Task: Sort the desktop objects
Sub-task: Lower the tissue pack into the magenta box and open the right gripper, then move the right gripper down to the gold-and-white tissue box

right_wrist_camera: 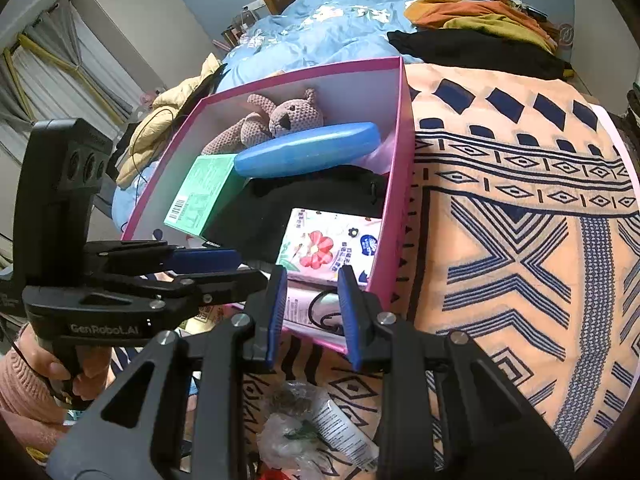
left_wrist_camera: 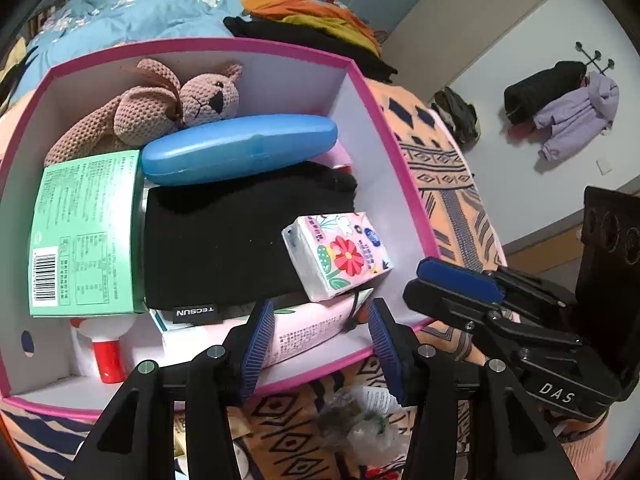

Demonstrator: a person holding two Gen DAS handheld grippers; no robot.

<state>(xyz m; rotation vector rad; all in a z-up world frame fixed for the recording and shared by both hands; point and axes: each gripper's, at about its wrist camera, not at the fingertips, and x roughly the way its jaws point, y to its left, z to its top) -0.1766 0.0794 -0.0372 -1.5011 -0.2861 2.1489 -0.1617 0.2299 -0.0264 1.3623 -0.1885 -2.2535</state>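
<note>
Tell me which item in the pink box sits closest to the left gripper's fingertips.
The floral tissue pack, lying on the black pouch just beyond the open left gripper; the blue case, green carton and knitted toy lie farther back.

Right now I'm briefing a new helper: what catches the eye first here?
The pink-rimmed box, packed full on the patterned blanket. Inside, a knitted toy rabbit lies at the back with a blue case before it; a flowered tissue pack sits nearest the two open grippers.

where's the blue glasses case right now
The blue glasses case lies inside the pink box, toward its far end, resting between the knitted toy rabbit behind it and the black pouch in front.
</note>
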